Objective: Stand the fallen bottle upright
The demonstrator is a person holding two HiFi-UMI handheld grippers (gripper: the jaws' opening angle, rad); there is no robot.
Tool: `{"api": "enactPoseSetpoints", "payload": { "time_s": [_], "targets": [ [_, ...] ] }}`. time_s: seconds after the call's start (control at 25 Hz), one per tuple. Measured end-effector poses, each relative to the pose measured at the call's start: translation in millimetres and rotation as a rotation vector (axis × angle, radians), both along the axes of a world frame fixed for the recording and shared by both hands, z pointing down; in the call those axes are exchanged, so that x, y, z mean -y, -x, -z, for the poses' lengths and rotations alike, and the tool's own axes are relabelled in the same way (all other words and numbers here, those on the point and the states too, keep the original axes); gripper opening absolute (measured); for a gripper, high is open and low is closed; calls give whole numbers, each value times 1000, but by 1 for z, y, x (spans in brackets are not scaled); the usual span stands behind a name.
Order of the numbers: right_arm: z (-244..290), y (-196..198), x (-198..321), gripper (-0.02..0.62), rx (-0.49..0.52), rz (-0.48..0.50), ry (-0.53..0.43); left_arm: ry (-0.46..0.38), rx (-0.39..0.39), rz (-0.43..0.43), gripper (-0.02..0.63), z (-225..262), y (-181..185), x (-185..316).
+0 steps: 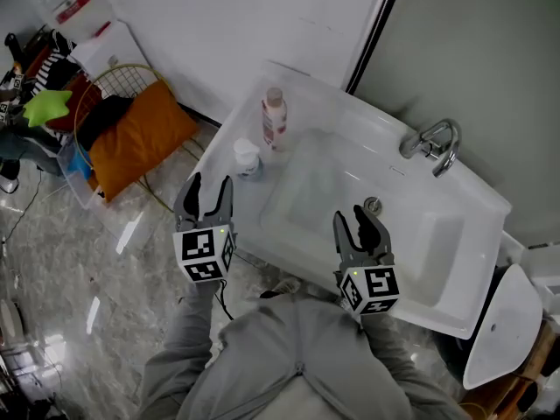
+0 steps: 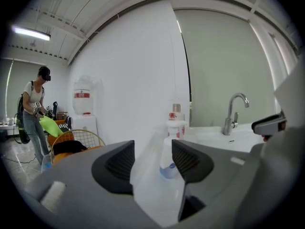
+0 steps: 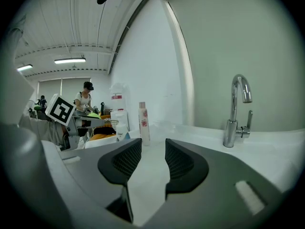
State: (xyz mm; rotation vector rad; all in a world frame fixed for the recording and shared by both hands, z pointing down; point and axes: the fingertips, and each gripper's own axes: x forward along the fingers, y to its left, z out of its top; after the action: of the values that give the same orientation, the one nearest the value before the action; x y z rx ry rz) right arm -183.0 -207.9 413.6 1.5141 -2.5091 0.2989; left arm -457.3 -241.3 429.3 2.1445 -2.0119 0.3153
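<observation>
Two bottles stand upright on the left ledge of the white sink (image 1: 437,309). One is a tall pink-and-white bottle (image 1: 274,116) (image 2: 175,112) (image 3: 143,120). The other is a short white pump bottle with a blue base (image 1: 248,158) (image 2: 167,159) (image 3: 121,130). My left gripper (image 1: 211,182) (image 2: 152,149) hovers off the sink's front left corner, a short way from the short bottle. Its jaws stand apart with nothing between them. My right gripper (image 1: 354,217) (image 3: 153,149) hangs over the sink's front edge, with a narrower gap and also empty.
A chrome faucet (image 1: 431,143) (image 3: 237,109) rises at the sink's back right. A wire basket with an orange cushion (image 1: 131,125) sits on the floor at left, beside clutter. A white fixture (image 1: 503,322) stands at right. A person (image 2: 33,109) stands far off.
</observation>
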Motion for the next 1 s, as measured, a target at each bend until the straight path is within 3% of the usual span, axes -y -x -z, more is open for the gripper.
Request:
{"api": "enactPoseSetpoints", "payload": {
  "time_s": [0.4, 1.0],
  "targets": [
    [12, 37, 8, 141, 12, 73, -41, -5, 13, 85, 264, 7, 28, -40],
    [14, 43, 1, 140, -24, 73, -58, -13, 16, 107, 264, 11, 31, -64]
  ]
}}
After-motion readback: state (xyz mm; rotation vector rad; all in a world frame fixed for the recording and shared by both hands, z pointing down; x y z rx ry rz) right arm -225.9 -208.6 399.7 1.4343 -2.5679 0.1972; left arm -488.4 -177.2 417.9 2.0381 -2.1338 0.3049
